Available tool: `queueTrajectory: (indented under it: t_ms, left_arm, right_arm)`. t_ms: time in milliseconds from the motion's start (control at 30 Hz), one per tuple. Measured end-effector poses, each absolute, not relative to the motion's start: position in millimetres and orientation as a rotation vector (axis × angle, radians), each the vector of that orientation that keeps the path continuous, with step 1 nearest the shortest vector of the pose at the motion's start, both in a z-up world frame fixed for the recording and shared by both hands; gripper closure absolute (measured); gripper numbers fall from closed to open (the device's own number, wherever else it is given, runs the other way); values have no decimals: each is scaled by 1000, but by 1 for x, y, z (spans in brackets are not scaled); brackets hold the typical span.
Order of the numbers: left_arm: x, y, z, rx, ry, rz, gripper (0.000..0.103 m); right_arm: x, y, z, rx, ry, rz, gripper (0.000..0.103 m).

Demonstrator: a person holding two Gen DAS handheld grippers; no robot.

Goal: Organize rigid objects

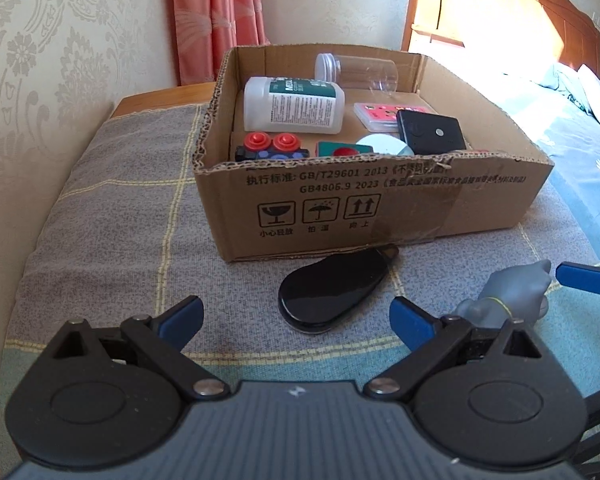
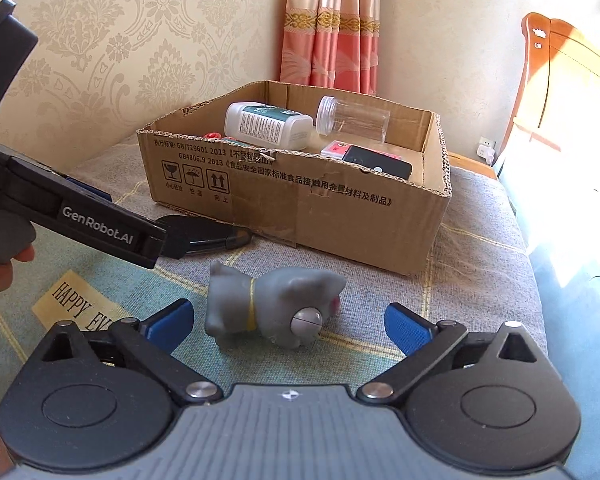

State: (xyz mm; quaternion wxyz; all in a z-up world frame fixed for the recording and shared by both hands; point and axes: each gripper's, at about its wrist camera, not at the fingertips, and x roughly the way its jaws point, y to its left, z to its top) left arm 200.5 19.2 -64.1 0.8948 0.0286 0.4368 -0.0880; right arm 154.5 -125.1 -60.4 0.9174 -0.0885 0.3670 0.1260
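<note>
A wooden bench [image 1: 156,98] against the patterned wall carries a padded checked cloth [image 1: 112,216] in grey, teal and yellow lines, with a patch of lettering showing in the right wrist view. Three things lie directly on the cloth. An open cardboard box [image 1: 380,208] sits toward the far side, its printed wall facing the cameras. A flat black oval case [image 1: 328,292] lies just in front of that wall, its narrow end touching or nearly touching the box's base. A grey toy animal [image 2: 268,308] with a yellow collar lies on its side nearby, apart from both box and case.
</note>
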Motion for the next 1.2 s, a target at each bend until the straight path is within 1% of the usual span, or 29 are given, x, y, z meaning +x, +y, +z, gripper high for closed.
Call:
queueTrajectory:
  t_ms: [133, 433, 533, 733, 833, 1200]
  left_arm:
    - [204, 21, -77, 77, 934, -152, 3]
    - [206, 57, -78, 19, 934, -15, 0]
    - [201, 48, -74, 55, 926, -41, 1]
    - [204, 18, -75, 28, 921, -200, 1]
    - [210, 6, -79, 70, 899, -184, 1]
    - [225, -1, -80, 21, 882, -106, 1]
  right_arm:
    - [152, -129, -65, -196, 761, 263, 0]
    - [154, -127, -79, -213, 812, 279, 0]
    - [152, -126, -83, -204, 820, 294, 0]
    - [151, -127, -84, -193, 817, 307, 0]
    - [150, -127, -85, -193, 811, 310, 0]
    - [148, -129, -86, -194, 795, 319, 0]
